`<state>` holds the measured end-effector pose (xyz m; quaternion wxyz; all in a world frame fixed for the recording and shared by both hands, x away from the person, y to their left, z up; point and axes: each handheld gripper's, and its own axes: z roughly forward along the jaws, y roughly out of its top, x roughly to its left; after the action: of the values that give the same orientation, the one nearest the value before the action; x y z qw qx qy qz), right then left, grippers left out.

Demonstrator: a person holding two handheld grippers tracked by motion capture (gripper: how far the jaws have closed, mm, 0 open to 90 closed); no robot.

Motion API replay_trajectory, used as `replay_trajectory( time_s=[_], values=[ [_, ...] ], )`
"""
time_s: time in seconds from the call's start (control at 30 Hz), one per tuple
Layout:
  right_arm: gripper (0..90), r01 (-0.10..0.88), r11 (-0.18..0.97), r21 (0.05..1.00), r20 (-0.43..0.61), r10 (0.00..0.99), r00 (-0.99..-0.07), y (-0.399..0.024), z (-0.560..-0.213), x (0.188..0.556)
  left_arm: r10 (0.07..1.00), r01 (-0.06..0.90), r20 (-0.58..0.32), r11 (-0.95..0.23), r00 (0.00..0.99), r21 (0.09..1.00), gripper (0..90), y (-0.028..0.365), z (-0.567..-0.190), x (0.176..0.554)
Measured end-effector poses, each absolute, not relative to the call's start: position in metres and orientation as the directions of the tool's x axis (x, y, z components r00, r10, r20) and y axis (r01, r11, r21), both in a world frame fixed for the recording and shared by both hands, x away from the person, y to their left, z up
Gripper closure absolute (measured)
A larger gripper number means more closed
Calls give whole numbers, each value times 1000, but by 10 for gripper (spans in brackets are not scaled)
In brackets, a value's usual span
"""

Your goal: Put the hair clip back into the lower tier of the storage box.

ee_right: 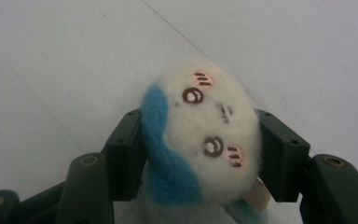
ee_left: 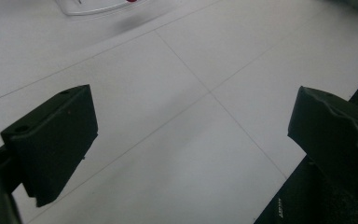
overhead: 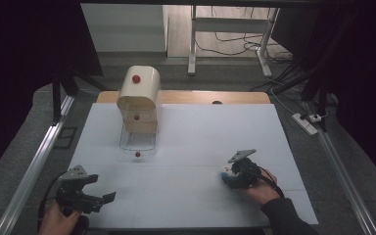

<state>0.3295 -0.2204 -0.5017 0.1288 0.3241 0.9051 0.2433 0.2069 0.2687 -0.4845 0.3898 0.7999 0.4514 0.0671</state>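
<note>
Down at the near right of the white table (overhead: 191, 142), the right gripper (overhead: 231, 175) has its black fingers (ee_right: 126, 154) pressed against both sides of a small round felt toy, cream-white with a blue patch and a stitched face with pink cheeks (ee_right: 200, 130). The toy sits between the fingers just above the table surface; in the high view it shows as a pale and blue spot (overhead: 224, 174) at the gripper's tip. The person's right hand (overhead: 262, 188) holds that gripper from behind.

At the near left, the left gripper (overhead: 102, 188) rests low over the table with its fingers (ee_left: 51, 140) spread wide and only bare table surface between them.

Farther back, left of centre, stands a cream-coloured rounded cabinet with small red knobs (overhead: 138, 100), well apart from both grippers.
</note>
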Motion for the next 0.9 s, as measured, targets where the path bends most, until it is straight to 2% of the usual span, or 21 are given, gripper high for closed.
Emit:
replay_trajectory(
  time_s=[0.9],
  values=[
    [400,495,630,599,-2,620,-785,-199,-483,333,776,674,-245,-289,581,680,19,269,-485,208]
  ],
)
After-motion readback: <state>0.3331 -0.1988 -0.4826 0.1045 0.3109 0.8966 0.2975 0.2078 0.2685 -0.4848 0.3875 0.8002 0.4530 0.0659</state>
